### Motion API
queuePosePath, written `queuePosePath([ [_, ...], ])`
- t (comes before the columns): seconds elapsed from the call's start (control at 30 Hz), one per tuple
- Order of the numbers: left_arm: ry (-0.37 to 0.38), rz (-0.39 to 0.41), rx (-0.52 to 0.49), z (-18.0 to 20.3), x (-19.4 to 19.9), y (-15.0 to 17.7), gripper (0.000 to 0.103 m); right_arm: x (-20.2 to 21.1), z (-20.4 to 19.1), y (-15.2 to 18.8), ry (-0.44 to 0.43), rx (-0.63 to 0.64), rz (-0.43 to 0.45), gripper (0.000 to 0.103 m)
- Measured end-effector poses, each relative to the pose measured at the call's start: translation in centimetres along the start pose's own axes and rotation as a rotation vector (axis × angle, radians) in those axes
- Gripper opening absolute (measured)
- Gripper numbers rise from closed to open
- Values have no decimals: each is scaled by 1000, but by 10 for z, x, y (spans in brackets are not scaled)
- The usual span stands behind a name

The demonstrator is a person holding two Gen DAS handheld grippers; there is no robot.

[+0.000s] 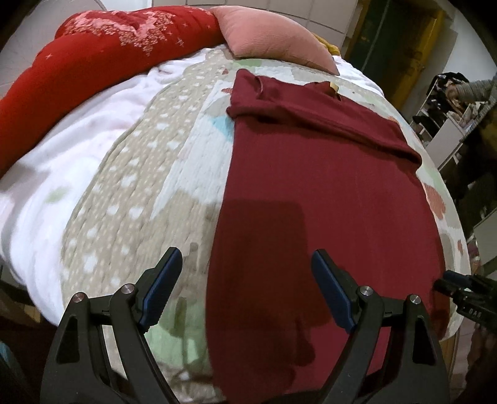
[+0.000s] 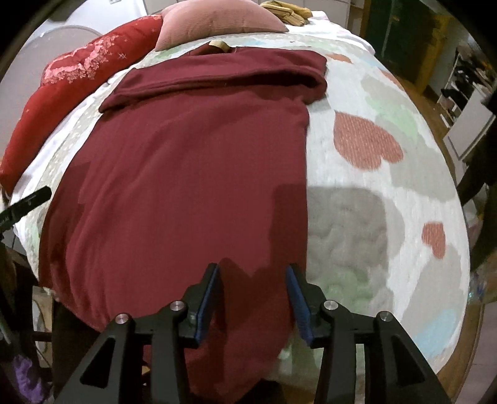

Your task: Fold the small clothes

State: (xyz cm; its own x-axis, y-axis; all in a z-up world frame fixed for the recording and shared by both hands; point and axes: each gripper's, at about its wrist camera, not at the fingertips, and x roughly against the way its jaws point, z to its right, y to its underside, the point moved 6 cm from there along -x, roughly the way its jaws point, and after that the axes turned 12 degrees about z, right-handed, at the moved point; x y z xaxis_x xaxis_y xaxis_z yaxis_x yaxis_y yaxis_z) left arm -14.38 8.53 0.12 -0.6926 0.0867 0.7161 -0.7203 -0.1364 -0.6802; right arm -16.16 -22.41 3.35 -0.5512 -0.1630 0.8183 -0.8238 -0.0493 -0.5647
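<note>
Spread flat on a quilt [image 1: 130, 174] over a bed: a maroon shirt [image 1: 310, 192], long and narrow, sleeves folded across its upper part in a thick band near the collar, hem draped over the near edge. Small tan tag [image 2: 220, 45] showing at the neckline. At the head of the bed, a pink pillow [image 2: 214, 21] just beyond the collar, a red bolster [image 1: 77, 65] curving along the far left side.

Left gripper [image 1: 247, 279] poised above the shirt's left edge, jaws spread wide, holding nothing; one blue-padded finger [image 1: 161, 292] over the quilt, the other over the maroon cloth. Right gripper [image 2: 253, 296] low over the shirt's near right corner, jaws parted with cloth visible between them; contact with the fabric not clear from this angle. Pink hearts [image 2: 366, 140] patterning the quilt to the right of the shirt. Shelving [image 1: 447, 105] in the dim room beyond the bed.
</note>
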Motion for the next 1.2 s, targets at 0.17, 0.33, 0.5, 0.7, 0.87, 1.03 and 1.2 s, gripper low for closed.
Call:
queuePosePath([
  [0.17,-13,-7,17,-4,9,13,86,5,-6,9,-13,-5,3,46],
  [0.33,-39,0,-9,-4,12,20,86,4,-8,14,-15,-14,4,47],
  [0.5,-31,-23,22,-8,7,28,86,2,-12,17,1,-10,7,47],
  [0.7,-19,-53,43,-14,1,41,86,9,-9,19,0,-15,25,47],
  [0.87,-22,-42,34,-13,1,45,86,18,4,25,-3,-61,39,48],
  [1.03,-55,-42,-25,-7,-3,48,86,15,15,32,-2,-94,22,50],
  [1.2,-68,-37,-45,-6,-4,50,86,10,9,36,15,-47,7,51],
])
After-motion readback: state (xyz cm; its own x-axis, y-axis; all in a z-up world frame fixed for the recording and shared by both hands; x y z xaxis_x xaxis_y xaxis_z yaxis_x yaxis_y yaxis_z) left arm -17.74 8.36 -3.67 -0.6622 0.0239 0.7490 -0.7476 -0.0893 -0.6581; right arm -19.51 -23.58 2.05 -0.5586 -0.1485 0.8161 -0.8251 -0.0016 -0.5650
